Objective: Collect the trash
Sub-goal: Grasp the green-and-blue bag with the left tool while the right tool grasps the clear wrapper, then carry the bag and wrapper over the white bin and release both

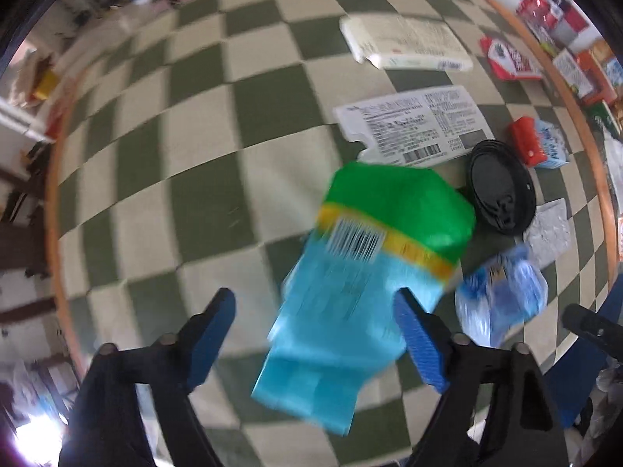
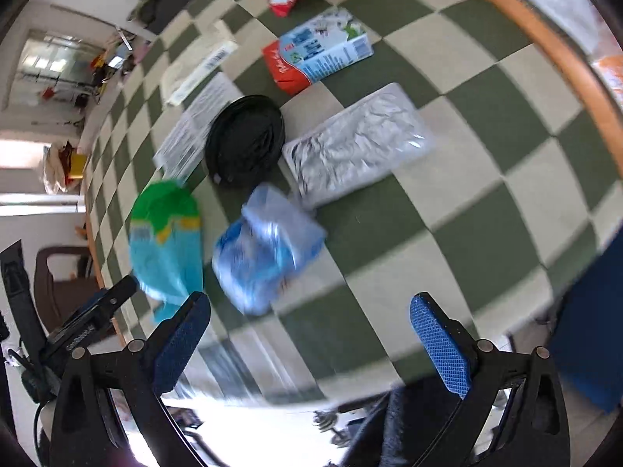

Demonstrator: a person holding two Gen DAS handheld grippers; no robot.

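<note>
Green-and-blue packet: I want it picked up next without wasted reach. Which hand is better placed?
Left. The packet lies between the left gripper's open jaws. The right gripper is open over bare cloth, with the packet off to its side.

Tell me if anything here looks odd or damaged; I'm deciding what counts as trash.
Most of it is spent packaging lying loose on the checkered tabletop: a flattened green and blue bag, a crumpled blue wrapper, a creased silver foil pouch and a squashed carton. A black lid overlaps a printed sheet.
</note>
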